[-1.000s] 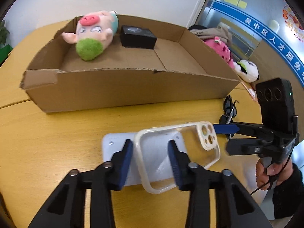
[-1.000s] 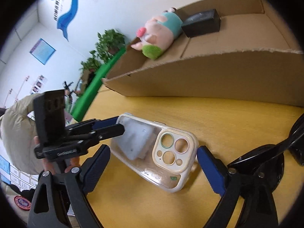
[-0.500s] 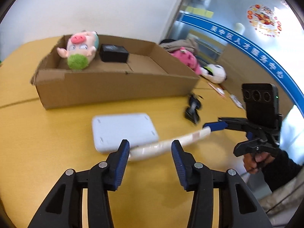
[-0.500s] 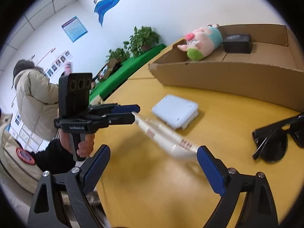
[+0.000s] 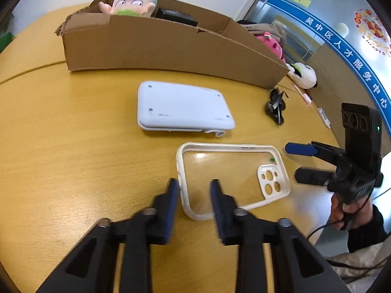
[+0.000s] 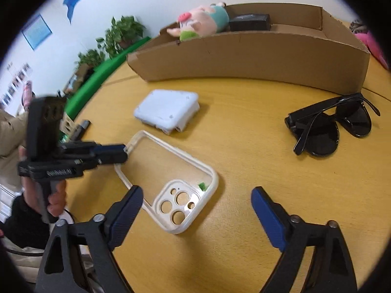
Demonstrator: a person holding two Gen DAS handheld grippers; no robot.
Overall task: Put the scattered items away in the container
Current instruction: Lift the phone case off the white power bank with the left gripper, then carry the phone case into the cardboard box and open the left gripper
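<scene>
A clear phone case (image 5: 232,178) with a cream rim lies flat on the wooden table; it also shows in the right wrist view (image 6: 168,183). My left gripper (image 5: 193,193) is open, its fingers astride the case's near short edge. My right gripper (image 6: 196,205) is wide open and empty, just short of the case's camera end. A white flat device (image 5: 183,107) lies beyond the case. Black sunglasses (image 6: 330,124) lie to the right. The cardboard box (image 5: 158,46) holds a pink pig plush (image 5: 132,1) and a small black box (image 6: 249,22).
Pink and white plush toys (image 5: 288,58) lie past the box's right end, with a pen (image 5: 301,95) near them. A small dark object (image 6: 81,127) lies near the table's left edge. A green barrier and plants stand beyond the table.
The phone case was held up between both grippers, tilted edge-on half a second ago, and now lies flat on the table in front of the white device. Both grippers are off it.
</scene>
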